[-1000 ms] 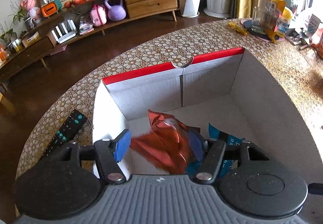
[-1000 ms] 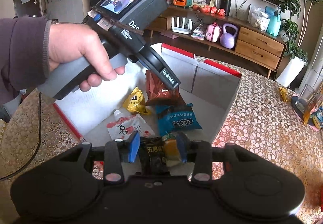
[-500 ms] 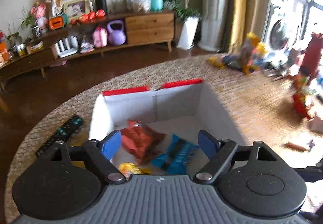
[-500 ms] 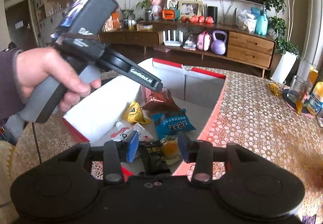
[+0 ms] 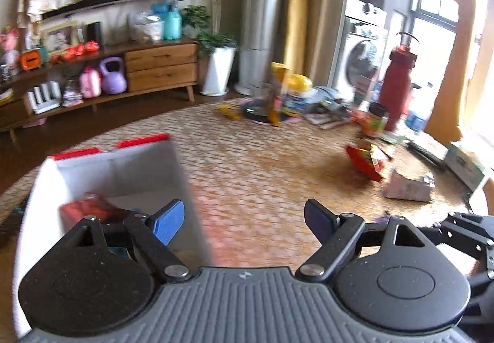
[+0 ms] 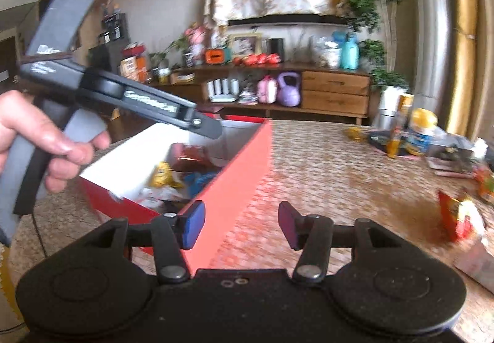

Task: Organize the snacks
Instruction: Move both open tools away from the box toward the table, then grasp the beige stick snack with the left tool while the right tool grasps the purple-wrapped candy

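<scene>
A red box with white inner walls (image 6: pixel 240 176) stands on the patterned table and holds several snack packets, among them a red foil one (image 5: pixel 92 207) and a yellow one (image 6: pixel 162 174). My left gripper (image 5: pixel 244 219) is open and empty over the box's right wall (image 5: pixel 182 170). It also shows in the right wrist view (image 6: pixel 213 130), above the box. My right gripper (image 6: pixel 240 225) is open and empty at the box's near right corner. A red and yellow snack packet (image 5: pixel 367 162) lies on the table to the right, also in the right wrist view (image 6: pixel 460 216).
A grey carton (image 5: pixel 407 187) lies beside the red and yellow packet. Bottles, a red flask (image 5: pixel 398 80) and clutter (image 5: pixel 287 102) crowd the table's far side. A wooden sideboard (image 6: pixel 333 89) stands behind the table.
My left gripper let go of the red foil packet into the box, opened and swung right. My right gripper opened, releasing its dark packet, and also swung right past the box.
</scene>
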The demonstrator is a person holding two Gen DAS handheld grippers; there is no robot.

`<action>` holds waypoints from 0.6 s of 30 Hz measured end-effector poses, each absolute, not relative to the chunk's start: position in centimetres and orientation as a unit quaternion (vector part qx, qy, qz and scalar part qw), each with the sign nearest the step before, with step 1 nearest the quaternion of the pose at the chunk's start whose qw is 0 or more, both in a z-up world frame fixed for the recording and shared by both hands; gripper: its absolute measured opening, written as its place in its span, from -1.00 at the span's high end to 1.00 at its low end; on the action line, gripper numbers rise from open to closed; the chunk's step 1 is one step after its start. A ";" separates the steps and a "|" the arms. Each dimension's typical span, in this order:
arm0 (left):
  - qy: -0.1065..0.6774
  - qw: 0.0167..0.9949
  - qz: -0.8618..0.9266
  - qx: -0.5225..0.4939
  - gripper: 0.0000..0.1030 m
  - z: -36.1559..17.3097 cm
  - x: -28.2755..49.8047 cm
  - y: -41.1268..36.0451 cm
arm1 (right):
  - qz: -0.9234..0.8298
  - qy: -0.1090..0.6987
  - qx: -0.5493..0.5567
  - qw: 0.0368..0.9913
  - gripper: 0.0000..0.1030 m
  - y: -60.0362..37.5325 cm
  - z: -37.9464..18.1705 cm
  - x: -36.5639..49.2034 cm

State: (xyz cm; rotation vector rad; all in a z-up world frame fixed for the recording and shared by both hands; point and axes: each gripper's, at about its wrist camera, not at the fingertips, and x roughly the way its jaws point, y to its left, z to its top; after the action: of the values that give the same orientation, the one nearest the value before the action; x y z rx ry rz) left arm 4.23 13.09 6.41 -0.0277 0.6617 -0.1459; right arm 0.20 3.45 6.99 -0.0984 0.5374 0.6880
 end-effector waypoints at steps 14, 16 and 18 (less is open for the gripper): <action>0.365 0.922 -0.131 0.005 -0.66 1.9 7.7 2.3 | 0.189 0.277 -0.018 0.942 -0.11 -9.7 2.4 2.4; 0.370 0.919 -0.135 0.010 -0.66 1.2 8.1 1.3 | 0.176 0.283 -0.013 0.943 -0.11 -10.7 1.6 2.7; 0.376 0.917 -0.131 0.013 -0.66 0.5 8.7 0.4 | 0.169 0.288 -0.010 0.942 -0.11 -11.4 1.0 3.1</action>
State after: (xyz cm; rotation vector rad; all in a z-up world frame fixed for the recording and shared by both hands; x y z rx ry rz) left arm 8.68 0.42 0.47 0.0267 0.7735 -0.2693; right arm 3.12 -11.41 0.98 -0.0213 0.5878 0.3455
